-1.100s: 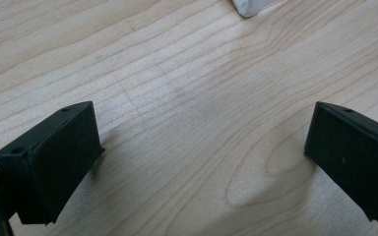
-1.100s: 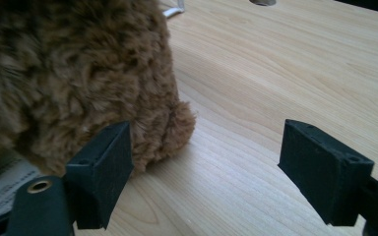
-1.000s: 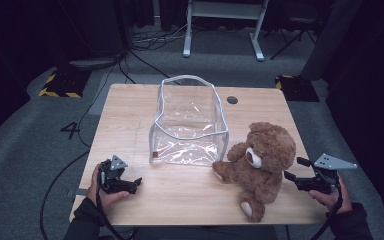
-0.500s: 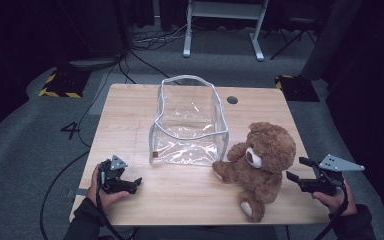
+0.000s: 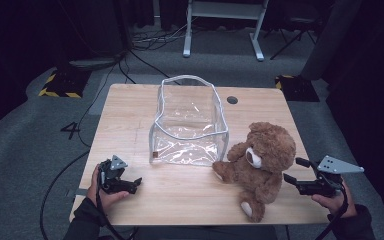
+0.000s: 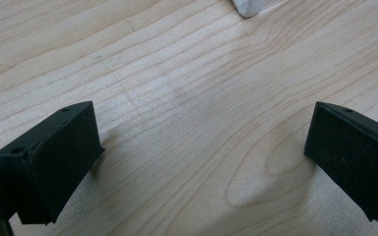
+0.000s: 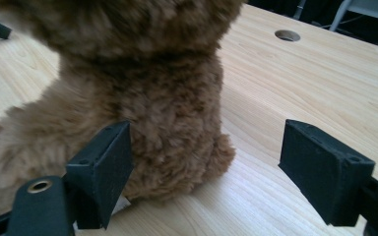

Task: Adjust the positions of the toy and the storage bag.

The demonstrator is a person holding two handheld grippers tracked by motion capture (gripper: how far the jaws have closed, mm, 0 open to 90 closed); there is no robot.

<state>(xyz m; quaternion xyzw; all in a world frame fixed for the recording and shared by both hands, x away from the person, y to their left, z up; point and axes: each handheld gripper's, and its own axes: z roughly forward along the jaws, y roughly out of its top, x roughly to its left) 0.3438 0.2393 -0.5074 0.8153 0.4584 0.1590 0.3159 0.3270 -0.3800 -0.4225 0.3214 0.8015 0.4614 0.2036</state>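
Observation:
A brown teddy bear (image 5: 258, 163) sits on the wooden table (image 5: 130, 110), right of a clear plastic bag (image 5: 189, 122) that stands open at the top. My right gripper (image 5: 294, 171) is open just behind the bear's back, at the table's right edge. In the right gripper view the bear (image 7: 142, 93) is close in front of the spread jaws, apart from them. My left gripper (image 5: 130, 181) rests open near the front left corner, holding nothing. The left gripper view has bare wood (image 6: 197, 123) between its jaws.
A round cable hole (image 5: 232, 100) sits in the table's back right part. A white-legged stand (image 5: 220, 25) and cables lie on the grey floor beyond the table. A yellow-black striped block (image 5: 57, 82) lies at the far left.
My right gripper has drifted slightly right and down along the table's right edge. The left gripper, bear and bag have not moved.

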